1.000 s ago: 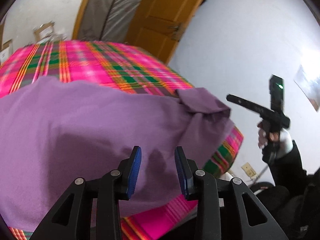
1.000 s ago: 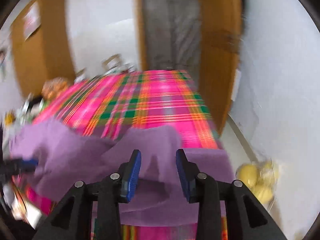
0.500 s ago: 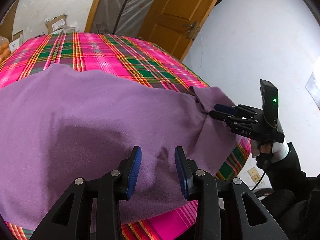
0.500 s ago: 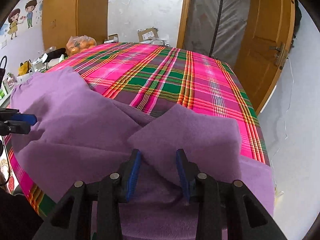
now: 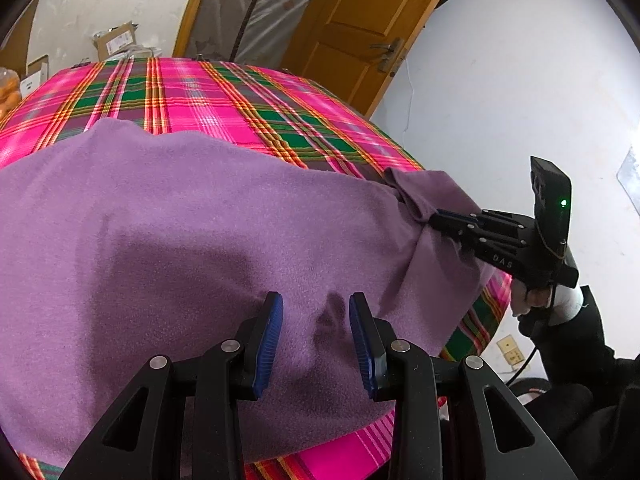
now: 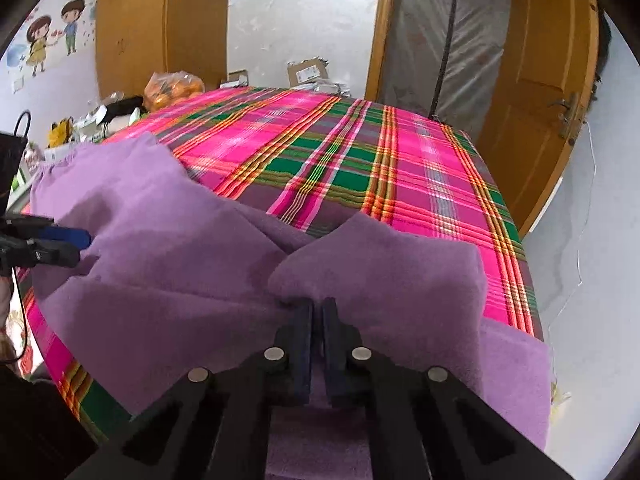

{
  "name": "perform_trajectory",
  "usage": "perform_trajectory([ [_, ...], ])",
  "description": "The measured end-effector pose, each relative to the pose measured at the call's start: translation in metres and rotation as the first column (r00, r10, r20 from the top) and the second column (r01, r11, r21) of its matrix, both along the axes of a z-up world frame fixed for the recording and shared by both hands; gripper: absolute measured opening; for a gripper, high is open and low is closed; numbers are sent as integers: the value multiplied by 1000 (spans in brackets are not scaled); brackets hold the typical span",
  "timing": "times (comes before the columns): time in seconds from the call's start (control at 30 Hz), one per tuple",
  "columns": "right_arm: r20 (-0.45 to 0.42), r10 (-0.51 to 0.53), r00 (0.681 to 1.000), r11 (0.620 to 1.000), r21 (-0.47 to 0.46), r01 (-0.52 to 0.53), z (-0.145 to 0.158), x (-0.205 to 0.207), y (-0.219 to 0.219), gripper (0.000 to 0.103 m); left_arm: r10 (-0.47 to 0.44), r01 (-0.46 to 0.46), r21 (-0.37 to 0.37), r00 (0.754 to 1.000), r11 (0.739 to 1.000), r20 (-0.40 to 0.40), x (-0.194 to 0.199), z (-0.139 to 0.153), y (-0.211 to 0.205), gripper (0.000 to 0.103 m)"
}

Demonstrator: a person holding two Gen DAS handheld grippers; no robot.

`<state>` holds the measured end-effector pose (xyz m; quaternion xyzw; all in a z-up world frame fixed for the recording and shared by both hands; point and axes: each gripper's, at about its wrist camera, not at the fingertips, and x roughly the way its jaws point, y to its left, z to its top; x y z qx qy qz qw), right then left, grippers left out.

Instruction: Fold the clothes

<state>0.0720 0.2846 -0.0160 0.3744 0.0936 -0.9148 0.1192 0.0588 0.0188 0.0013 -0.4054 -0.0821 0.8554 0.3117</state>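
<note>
A purple fleece garment (image 5: 180, 240) lies spread over the near end of a bed with a pink and green plaid cover (image 5: 240, 96). My left gripper (image 5: 316, 304) hovers open just above the garment's near part, its blue pads apart with fabric below them. It also shows at the left edge of the right wrist view (image 6: 80, 246). My right gripper (image 6: 317, 304) is closing its jaws on the edge of a folded-over flap (image 6: 380, 264) of the garment (image 6: 180, 260). From the left wrist view the right gripper (image 5: 434, 218) pinches bunched fabric at the garment's right corner.
The plaid cover (image 6: 360, 152) is bare beyond the garment. A wooden door (image 5: 352, 36) and a white wall stand on the right. Cardboard boxes (image 5: 116, 40) sit past the bed. A bag of oranges (image 6: 172, 88) and clutter lie at the left. A hand (image 5: 528, 300) holds the right gripper.
My right gripper came down to the flap's edge, and its jaws went from wide apart to almost together on the fabric. My left gripper stayed open over the garment.
</note>
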Motion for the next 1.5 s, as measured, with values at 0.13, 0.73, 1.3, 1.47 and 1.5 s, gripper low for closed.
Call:
perform_trajectory([
  [0.13,-44,-87,995,990,-115,81,18,5,30,4,2,-2,-4,1000,1000,0,0,0,0,36],
  [0.73,254,-749,613,387,-584,714,-13,104,242,6,-50,50,-18,999,999,-5,-3,5,22,36],
  [1.3,32,-150,988,929,-338,152,31,-13,86,35,6,-6,-28,1000,1000,-14,-19,4,18,36],
  [1.47,84,113,990,975,-202,-94,14,-40,18,35,35,-35,-24,999,999,-8,-20,0,9,36],
  [1.5,105,148,983,974,-189,-126,9,-45,10,35,38,-39,-24,999,999,-9,-20,0,8,36],
])
